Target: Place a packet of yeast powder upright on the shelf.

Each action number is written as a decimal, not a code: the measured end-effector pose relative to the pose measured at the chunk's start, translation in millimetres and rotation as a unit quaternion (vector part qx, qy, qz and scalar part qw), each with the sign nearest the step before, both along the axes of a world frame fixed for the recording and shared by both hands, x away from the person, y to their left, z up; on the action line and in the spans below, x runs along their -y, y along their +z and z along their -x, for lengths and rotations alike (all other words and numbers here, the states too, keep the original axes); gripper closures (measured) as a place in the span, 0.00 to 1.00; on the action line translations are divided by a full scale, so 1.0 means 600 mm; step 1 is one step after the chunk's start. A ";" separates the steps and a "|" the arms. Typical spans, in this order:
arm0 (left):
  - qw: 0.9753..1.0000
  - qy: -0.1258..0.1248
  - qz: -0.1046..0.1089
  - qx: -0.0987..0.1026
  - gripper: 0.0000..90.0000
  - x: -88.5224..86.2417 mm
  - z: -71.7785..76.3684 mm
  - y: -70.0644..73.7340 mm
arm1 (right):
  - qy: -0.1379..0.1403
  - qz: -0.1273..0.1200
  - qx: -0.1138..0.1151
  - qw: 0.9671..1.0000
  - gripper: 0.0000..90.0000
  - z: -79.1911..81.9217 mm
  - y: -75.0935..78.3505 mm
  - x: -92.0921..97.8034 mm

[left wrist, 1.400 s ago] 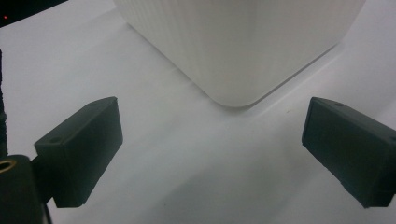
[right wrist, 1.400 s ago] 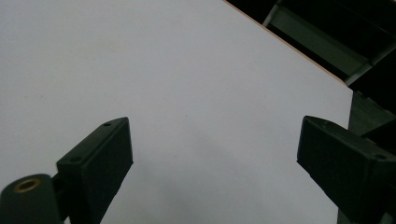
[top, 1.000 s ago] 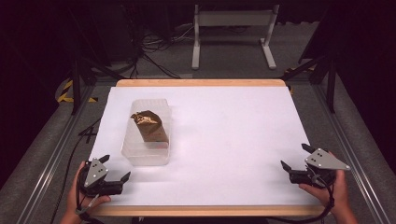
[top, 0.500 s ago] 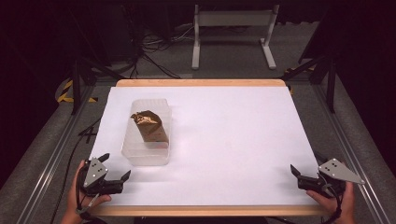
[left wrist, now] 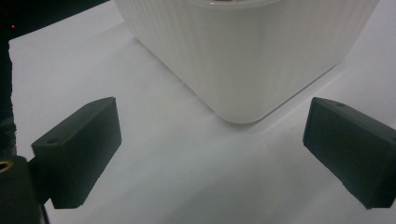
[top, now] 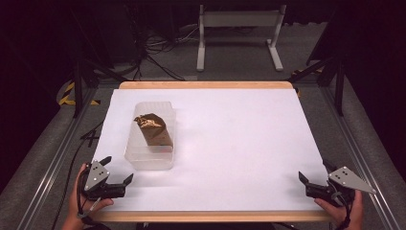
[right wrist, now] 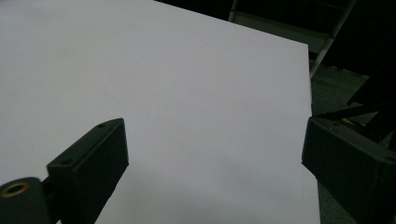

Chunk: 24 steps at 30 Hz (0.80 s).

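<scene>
A clear ribbed plastic container [top: 149, 155] stands on the left half of the white table [top: 239, 143], with a crumpled brown paper bag [top: 153, 129] upright inside it. My left gripper [top: 116, 170] rests open at the table's front left corner, just short of the container. In the left gripper view the container's near corner [left wrist: 243, 60] rises beyond the spread jaws of the left gripper [left wrist: 215, 154], with nothing between them. My right gripper [top: 315, 171] stands open at the front right corner. The right gripper [right wrist: 215, 163] faces bare white table [right wrist: 163, 84].
The table has a wooden rim [top: 206, 85] along its far edge. Behind it stand a white metal frame [top: 239, 28] and cables [top: 158, 48] on the grey floor. Aluminium rails [top: 52, 153] run down both sides of the table.
My right gripper has drawn back toward the front right corner of the table. The left gripper has barely shifted. The container and bag have stayed put.
</scene>
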<state>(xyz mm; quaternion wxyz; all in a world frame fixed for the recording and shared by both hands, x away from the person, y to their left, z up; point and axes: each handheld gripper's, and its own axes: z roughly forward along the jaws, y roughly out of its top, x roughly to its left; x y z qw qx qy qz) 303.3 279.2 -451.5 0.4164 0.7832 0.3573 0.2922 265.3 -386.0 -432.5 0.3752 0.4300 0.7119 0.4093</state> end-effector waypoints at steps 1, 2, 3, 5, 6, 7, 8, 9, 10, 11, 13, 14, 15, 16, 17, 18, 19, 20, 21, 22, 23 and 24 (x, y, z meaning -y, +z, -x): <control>1.000 -0.001 0.002 0.001 0.06 0.000 -0.002 0.000 | 0.000 0.005 0.001 1.000 0.08 0.001 0.000 -0.001; 1.000 -0.002 0.000 -0.001 0.06 0.000 -0.003 0.000 | -0.002 0.007 0.001 1.000 0.08 0.003 0.000 -0.003; 1.000 -0.003 0.000 -0.001 0.06 0.001 -0.004 -0.001 | -0.002 0.006 0.000 1.000 0.09 0.004 0.000 -0.004; 1.000 -0.005 0.001 0.001 0.06 0.002 -0.005 0.000 | -0.001 0.008 -0.002 1.000 0.08 0.006 0.000 -0.005; 1.000 -0.006 0.001 0.001 0.06 0.002 -0.006 0.000 | -0.004 0.012 -0.001 1.000 0.08 0.008 0.000 -0.006; 1.000 -0.006 0.000 0.000 0.06 0.003 -0.007 0.000 | -0.003 0.011 0.000 1.000 0.09 0.009 0.000 -0.005; 1.000 -0.006 0.000 0.000 0.06 0.003 -0.008 -0.001 | -0.003 0.008 0.001 1.000 0.09 0.010 0.001 -0.005; 1.000 -0.006 -0.001 -0.001 0.06 0.003 -0.008 0.000 | -0.004 0.009 0.003 1.000 0.08 0.010 0.002 -0.005; 1.000 -0.005 0.001 -0.002 0.06 0.004 -0.008 0.000 | -0.005 0.009 0.003 1.000 0.08 0.010 0.003 -0.005; 1.000 -0.006 0.001 -0.001 0.06 0.004 -0.008 0.000 | -0.004 0.007 0.003 1.000 0.08 0.010 0.003 -0.005; 1.000 -0.004 -0.001 -0.002 0.06 0.004 -0.009 0.000 | -0.004 0.009 0.002 1.000 0.08 0.009 0.002 -0.006; 1.000 -0.004 -0.001 -0.002 0.06 0.004 -0.009 0.000 | -0.004 0.010 0.000 1.000 0.08 0.008 0.001 -0.006; 1.000 -0.004 -0.001 -0.002 0.06 0.005 -0.009 0.000 | -0.003 0.010 -0.001 1.000 0.08 0.008 0.001 -0.006; 1.000 -0.004 -0.001 -0.002 0.06 0.005 -0.010 0.000 | -0.003 0.011 0.000 1.000 0.08 0.008 0.000 -0.007; 1.000 -0.004 -0.001 -0.003 0.06 0.005 -0.010 0.000 | -0.003 0.011 0.001 1.000 0.08 0.007 0.000 -0.007; 1.000 -0.004 -0.002 -0.003 0.06 0.005 -0.011 -0.001 | -0.003 0.011 0.001 1.000 0.08 0.007 0.000 -0.007; 1.000 -0.004 -0.001 -0.005 0.06 0.005 -0.011 -0.001 | -0.002 0.009 0.001 1.000 0.08 0.006 0.001 -0.008; 1.000 -0.003 -0.001 -0.004 0.06 0.005 -0.011 -0.001 | -0.001 0.009 0.001 1.000 0.08 0.005 0.003 -0.009; 1.000 -0.003 -0.002 -0.003 0.06 0.005 -0.011 0.000 | 0.000 0.010 0.002 1.000 0.08 0.005 0.004 -0.011; 1.000 -0.002 0.000 -0.005 0.06 0.005 -0.011 0.000 | 0.003 0.010 0.003 1.000 0.08 0.004 0.005 -0.012; 1.000 -0.002 0.001 -0.006 0.06 0.005 -0.011 0.000 | 0.005 0.011 0.002 1.000 0.08 0.003 0.005 -0.014; 1.000 -0.002 -0.001 -0.005 0.06 0.005 -0.012 -0.001 | 0.007 0.014 0.001 1.000 0.08 0.003 0.005 -0.016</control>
